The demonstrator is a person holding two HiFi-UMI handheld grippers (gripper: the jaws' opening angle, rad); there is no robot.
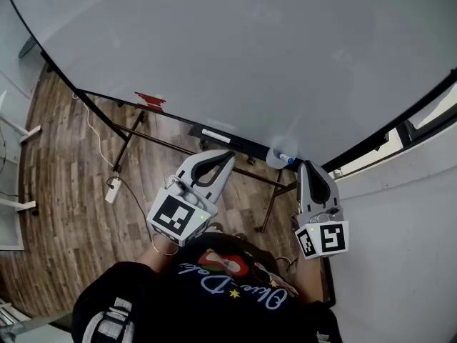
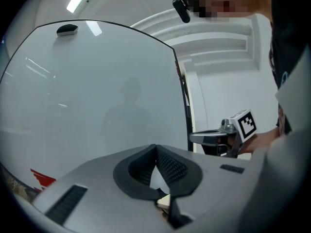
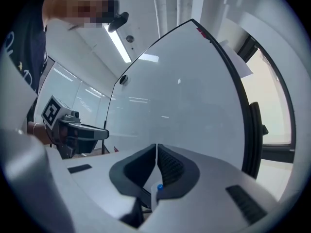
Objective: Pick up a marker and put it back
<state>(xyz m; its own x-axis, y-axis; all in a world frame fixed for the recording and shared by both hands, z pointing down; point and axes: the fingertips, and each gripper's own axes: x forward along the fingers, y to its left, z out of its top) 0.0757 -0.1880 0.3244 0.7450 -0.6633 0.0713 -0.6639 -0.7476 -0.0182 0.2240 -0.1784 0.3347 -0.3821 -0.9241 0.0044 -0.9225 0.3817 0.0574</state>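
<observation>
While the whiteboard (image 1: 250,56) is standing over a plank floor (image 1: 64,184), the left gripper (image 1: 229,155) and right gripper (image 1: 305,165) are hovering level, each with fingers pressed together, empty. The marker (image 1: 286,158) is lying on the ledge (image 1: 171,124) just beside the right fingertips. With nothing gripped, a pick is seemingly calling for parted fingers first.

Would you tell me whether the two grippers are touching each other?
Apart. The head view shows the left gripper and the right gripper side by side, with a clear stretch of floor between them.
</observation>
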